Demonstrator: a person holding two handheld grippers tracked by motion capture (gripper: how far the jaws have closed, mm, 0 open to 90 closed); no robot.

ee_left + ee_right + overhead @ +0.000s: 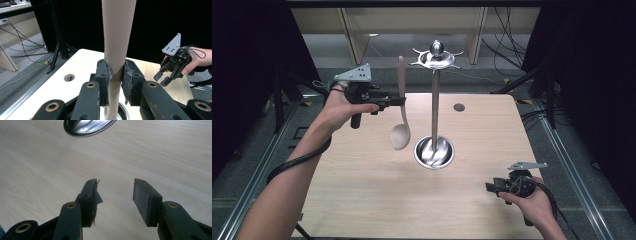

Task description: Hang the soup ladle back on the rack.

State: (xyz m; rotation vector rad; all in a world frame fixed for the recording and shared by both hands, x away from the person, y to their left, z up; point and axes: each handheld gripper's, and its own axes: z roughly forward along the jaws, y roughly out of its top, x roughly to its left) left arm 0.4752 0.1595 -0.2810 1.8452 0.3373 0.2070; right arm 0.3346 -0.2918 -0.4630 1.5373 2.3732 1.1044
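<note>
High view: we take the steel utensil stand (435, 100) as our landmark. Its round dish-shaped base (434, 152) sits on the table, and we see nothing lying in it but the foot of its own upright pole; a hooked ring and a ball knob top the pole.

Just left of that pole, we hold a beige ladle (401, 107) in the air, upright, bowl down and level with the base, handle tip up near the ring and apart from it. Our left gripper (402, 101) is clenched on the ladle's handle; in the left gripper view both pads press the handle (115, 50) from either side.

Our right gripper (489, 187) sits low, to the right of the base and nearer to us, well apart from it. In the right gripper view its jaws stand released with bare tabletop between them, and the base's rim (87, 127) lies ahead.

The table (377, 195) is pale wood with a cable hole (459, 107) beyond and right of the stand. Around it we see grey floor, loose cables, black curtains and wooden furniture legs beyond.
</note>
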